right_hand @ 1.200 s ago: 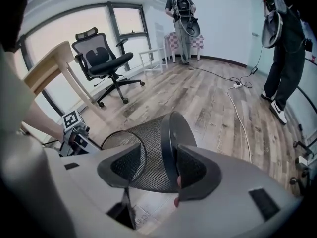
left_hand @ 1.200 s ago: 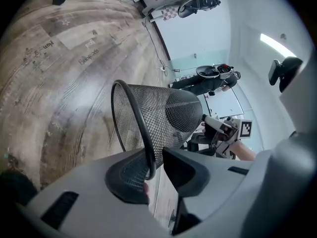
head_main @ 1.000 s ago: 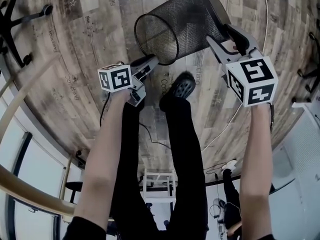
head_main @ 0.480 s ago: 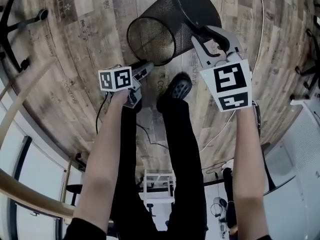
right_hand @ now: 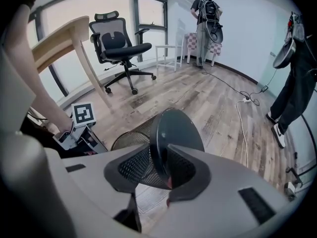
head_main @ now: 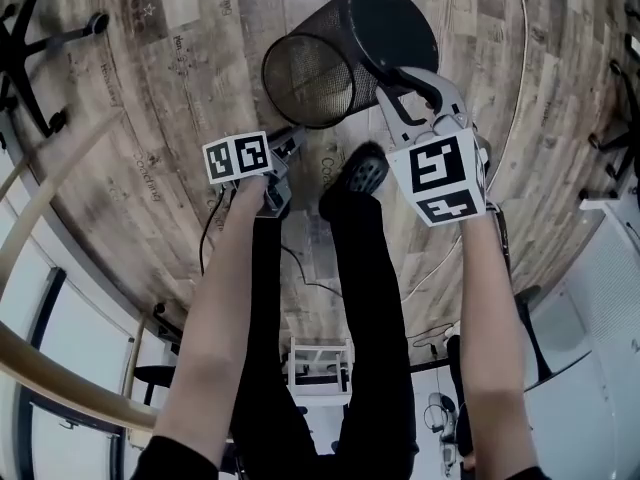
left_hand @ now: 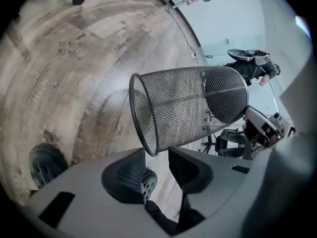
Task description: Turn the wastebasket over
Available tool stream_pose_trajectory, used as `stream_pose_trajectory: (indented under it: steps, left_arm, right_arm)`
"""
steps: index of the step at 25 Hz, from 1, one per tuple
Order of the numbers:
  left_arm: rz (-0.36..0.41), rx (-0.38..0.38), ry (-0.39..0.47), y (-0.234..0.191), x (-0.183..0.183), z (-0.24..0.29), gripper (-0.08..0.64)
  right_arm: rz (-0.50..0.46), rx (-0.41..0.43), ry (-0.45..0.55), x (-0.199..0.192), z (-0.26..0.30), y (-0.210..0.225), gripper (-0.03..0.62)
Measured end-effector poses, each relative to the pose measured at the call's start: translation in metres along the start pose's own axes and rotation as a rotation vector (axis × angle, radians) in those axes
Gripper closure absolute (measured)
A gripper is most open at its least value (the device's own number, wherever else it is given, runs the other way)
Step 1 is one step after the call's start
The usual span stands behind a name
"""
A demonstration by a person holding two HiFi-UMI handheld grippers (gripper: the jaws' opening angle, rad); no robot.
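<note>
wastebasket [head_main: 365, 38] in the air over the wood floor [head_main: 150, 108], lying on its side. long axis near level; open mouth faces left tongs [head_main: 293, 136], solid base points away. right tongs [head_main: 408, 80] have just been closing, clamped on base edge. left tongs have just been opening: apart, rim between tips, unpressed. risk: one thin-edge grip, so the basket may swing or slip out and drop.

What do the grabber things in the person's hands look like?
Each is light grey plastic. The left gripper and right gripper both carry a white cube printed with black square markers. Their fingers are curved grey shells with black dimpled pads. The person's arms are bare, without long sleeves.
</note>
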State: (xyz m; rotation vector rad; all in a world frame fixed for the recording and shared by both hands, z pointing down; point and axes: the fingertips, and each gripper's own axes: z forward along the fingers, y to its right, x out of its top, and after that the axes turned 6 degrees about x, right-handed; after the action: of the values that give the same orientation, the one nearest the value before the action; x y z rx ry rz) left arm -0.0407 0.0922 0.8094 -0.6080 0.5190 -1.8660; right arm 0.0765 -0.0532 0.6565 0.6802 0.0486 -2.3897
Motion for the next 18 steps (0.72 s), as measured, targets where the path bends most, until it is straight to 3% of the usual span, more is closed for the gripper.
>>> stream_pose_trajectory:
  steps: [4,8,14,18]
  left_arm:
    - [-0.017,-0.006,0.012,0.001,-0.007,-0.023,0.4]
    - [-0.016,-0.068,0.099,0.02,0.01,-0.056,0.397]
    - [-0.012,-0.22,0.298,0.102,0.073,-0.101,0.31]
    - [0.009,-0.232,0.35,0.15,0.097,-0.106,0.241]
  right_arm:
    - [0.002,-0.004,-0.008,-0.004,0.0,-0.009,0.465]
    - [-0.017,-0.021,-0.027,-0.012,-0.001,-0.015,0.463]
    - [-0.063,0.0,-0.028,-0.017,0.0,-0.034,0.465]
    - [-0.077,0.01,-0.03,-0.02,0.0,-0.044,0.466]
